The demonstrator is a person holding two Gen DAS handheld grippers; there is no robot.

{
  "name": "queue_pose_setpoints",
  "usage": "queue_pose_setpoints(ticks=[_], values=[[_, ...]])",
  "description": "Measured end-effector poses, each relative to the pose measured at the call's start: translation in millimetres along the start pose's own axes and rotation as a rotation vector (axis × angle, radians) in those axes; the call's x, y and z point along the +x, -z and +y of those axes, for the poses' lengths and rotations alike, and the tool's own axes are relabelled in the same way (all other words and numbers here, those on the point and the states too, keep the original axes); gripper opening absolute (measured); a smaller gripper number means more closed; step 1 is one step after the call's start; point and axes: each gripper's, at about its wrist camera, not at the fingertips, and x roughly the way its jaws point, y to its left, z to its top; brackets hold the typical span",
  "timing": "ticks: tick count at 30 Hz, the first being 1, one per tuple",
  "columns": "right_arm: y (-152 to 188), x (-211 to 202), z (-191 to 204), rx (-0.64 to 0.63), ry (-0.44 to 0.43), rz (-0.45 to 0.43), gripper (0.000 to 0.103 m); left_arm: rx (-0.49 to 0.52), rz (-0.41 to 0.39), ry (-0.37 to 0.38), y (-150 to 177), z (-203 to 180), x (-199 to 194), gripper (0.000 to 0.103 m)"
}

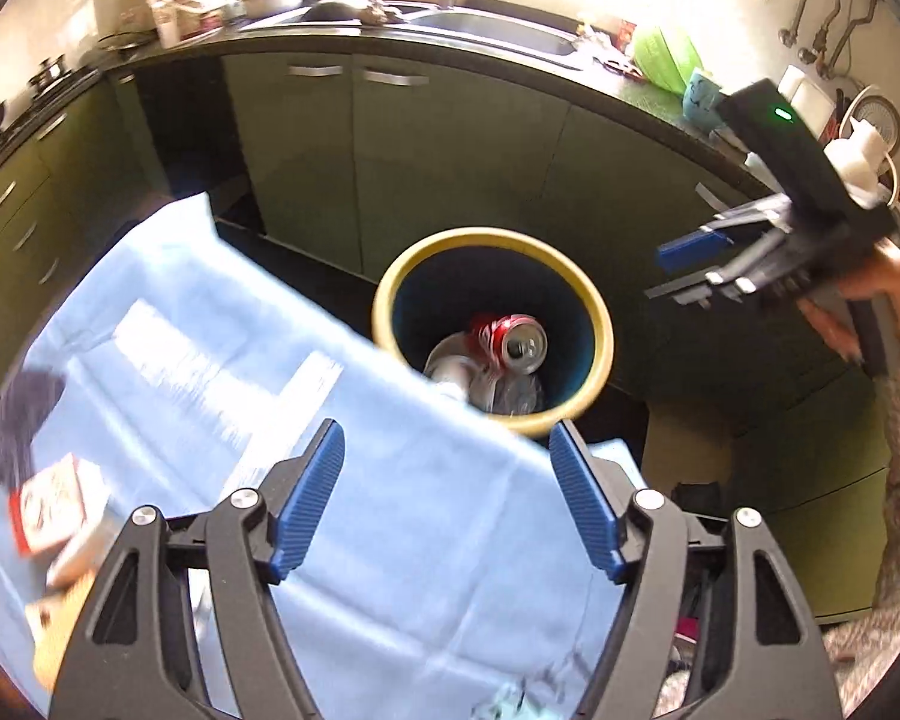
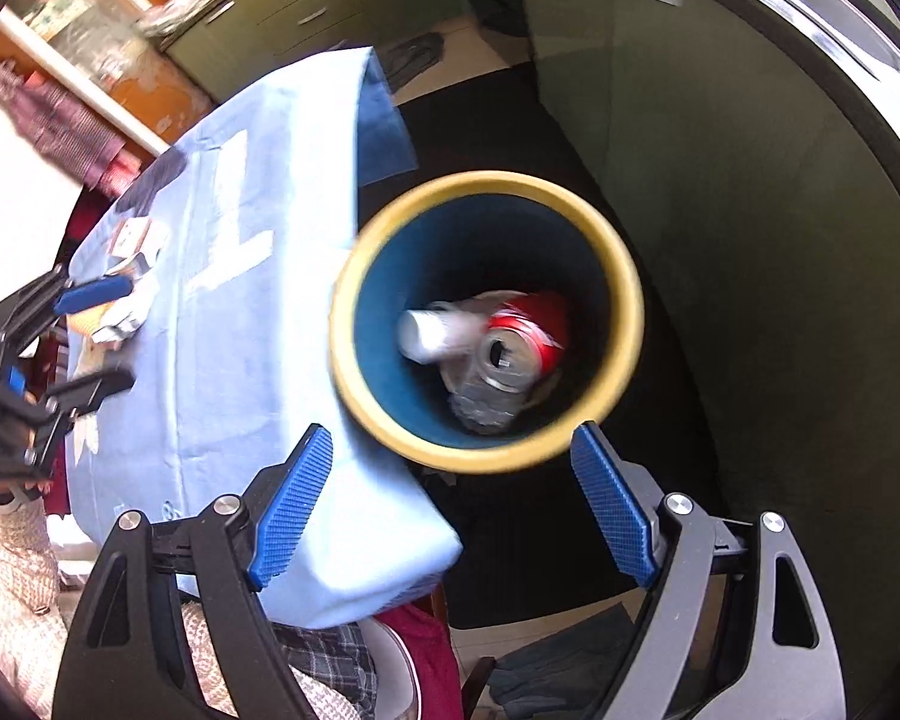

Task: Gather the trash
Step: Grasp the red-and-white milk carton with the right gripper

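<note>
Both grippers — left (image 1: 447, 498), right (image 2: 453, 501) — released, empty above bin (image 2: 621, 276). Risk: carton (image 1: 54, 510) knocked off tablecloth (image 1: 390, 540) edge during next reach.

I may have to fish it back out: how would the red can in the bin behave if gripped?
The red can looks empty, its top opened, so probably light. Thin metal would likely dent under firm pads. It lies on its side atop other trash in the bin, so it may roll or shift when nudged.
</note>
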Motion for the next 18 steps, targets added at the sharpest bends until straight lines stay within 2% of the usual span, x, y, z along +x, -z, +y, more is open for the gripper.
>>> queue_pose_setpoints(ticks=[4,10,14,18], values=[[-29.9,19.5,63.8,-0.127,-0.024,0.026,0.081,-0.089,-0.034,-0.055,63.2,31.6,-43.8,0.079],[-77.0,61.9,183.7,-0.377,-0.059,0.044,0.079,-0.248,-0.070,-0.255,147.6,81.6,-95.9,0.087],[-103.5,86.5,265.4,-0.562,-0.058,0.026,0.076,-0.321,-0.063,-0.278,184.6,108.3,-117.1,0.087],[-131.9,114.2,333.5,-0.710,-0.029,0.022,0.076,-0.346,-0.068,-0.294,204.6,120.6,-129.2,0.087]])
